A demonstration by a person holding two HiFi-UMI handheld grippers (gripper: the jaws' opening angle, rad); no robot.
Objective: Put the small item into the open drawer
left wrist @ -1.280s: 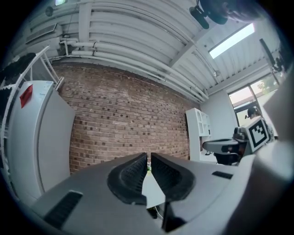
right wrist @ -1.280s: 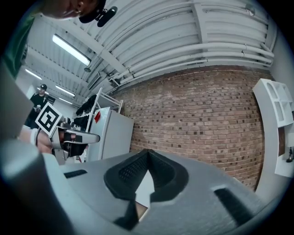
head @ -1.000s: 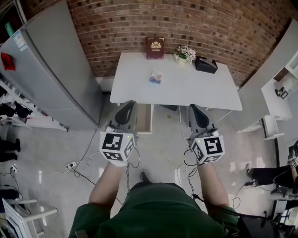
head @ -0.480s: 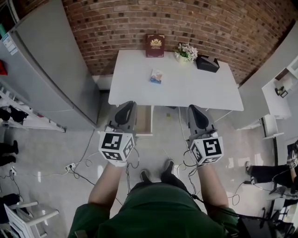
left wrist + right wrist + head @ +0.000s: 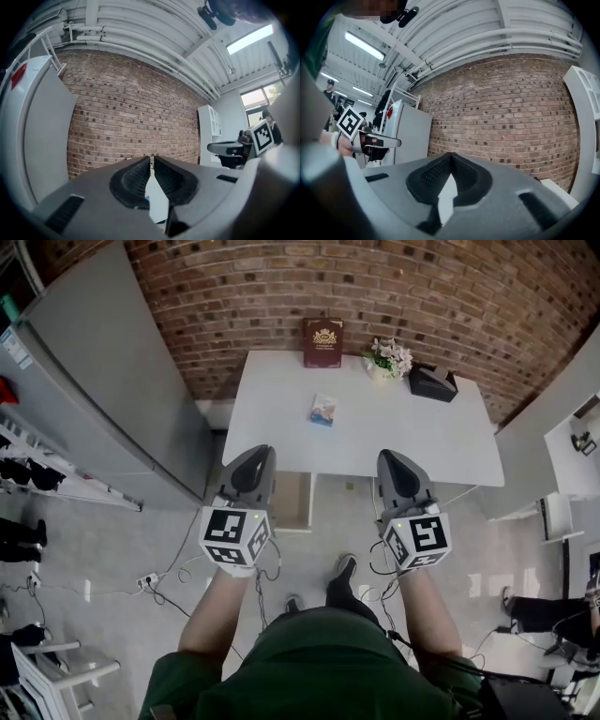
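L gripper [image 5: 255,454], lower centre-left: ribbed black pads together, nothing between. R gripper [image 5: 391,457], lower centre-right: pads meet at tips, empty. Flat rectangular small item [image 5: 323,410] lies mid-frame on smooth white table [image 5: 431,437]. Wood-lined open drawer [image 5: 292,501] under table front edge, beside L gripper

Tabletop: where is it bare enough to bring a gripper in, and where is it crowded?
Bare: the left end, left of the small packet, and the wide near-right stretch this side of the black box. Crowded: the back edge, with the red book, flowers and box.
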